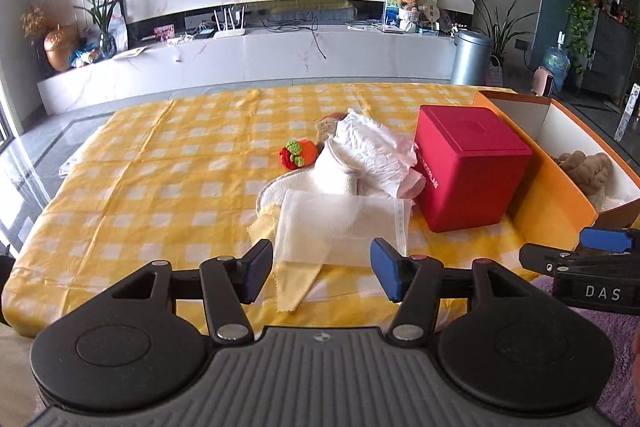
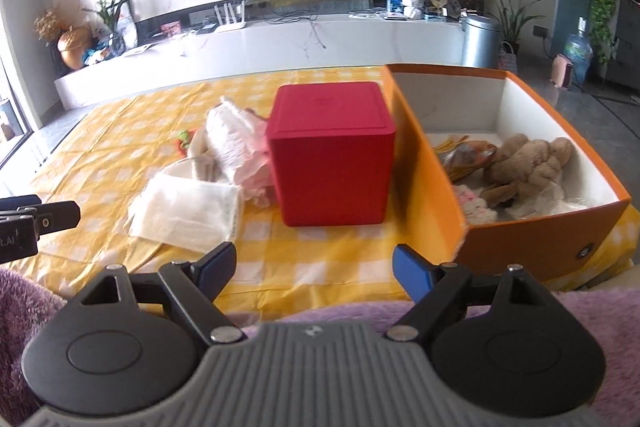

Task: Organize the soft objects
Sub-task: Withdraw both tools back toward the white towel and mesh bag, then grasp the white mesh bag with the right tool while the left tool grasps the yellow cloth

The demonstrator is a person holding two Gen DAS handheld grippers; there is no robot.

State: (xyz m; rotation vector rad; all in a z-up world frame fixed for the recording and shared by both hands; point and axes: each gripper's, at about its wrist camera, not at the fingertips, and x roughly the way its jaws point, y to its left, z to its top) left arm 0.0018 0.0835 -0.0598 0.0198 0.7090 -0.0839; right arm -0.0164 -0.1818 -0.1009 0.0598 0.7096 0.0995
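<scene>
Both tongs spread, nothing between: left tongs (image 1: 322, 273) at 6 o'clock of gauze bag (image 1: 340, 227), right tongs (image 2: 314, 273) below red box (image 2: 332, 155)

Matt red box (image 2: 332, 155), perhaps cardboard

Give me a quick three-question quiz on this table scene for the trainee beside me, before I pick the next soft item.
1. True or false: the brown plush toy already lies inside the orange box.
2. Which thing stands between the pile of white cloths and the orange box? A) a silver bin B) the red cube box C) a potted plant
3. Fill in: the left gripper and the right gripper both have their jaws ____ with nothing between them.

Key: 1 true; 2 B; 3 open.
</scene>
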